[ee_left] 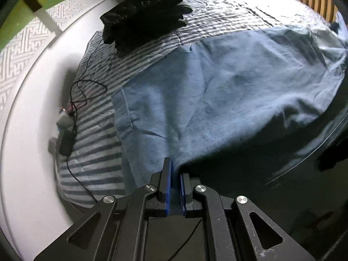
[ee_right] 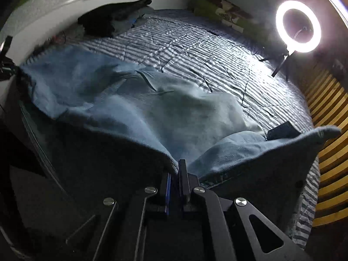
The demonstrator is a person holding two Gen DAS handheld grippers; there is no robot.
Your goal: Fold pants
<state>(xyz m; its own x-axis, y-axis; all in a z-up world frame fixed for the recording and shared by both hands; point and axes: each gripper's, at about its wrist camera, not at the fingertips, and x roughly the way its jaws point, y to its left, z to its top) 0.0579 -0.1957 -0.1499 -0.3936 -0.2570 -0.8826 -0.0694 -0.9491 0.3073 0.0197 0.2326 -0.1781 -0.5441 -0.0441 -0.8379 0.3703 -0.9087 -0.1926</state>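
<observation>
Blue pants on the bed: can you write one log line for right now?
stage: folding | left gripper: shut on blue pants | right gripper: shut on blue pants | surface: striped bed cover

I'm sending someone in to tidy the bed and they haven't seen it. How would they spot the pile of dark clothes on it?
Start from the bed's striped blue-and-white cover. Follow it to the far side, by the white wall; the pile of dark clothes sits there, on the cover. It is black and stacked, unlike the light blue jeans spread out nearer the grippers.
</observation>
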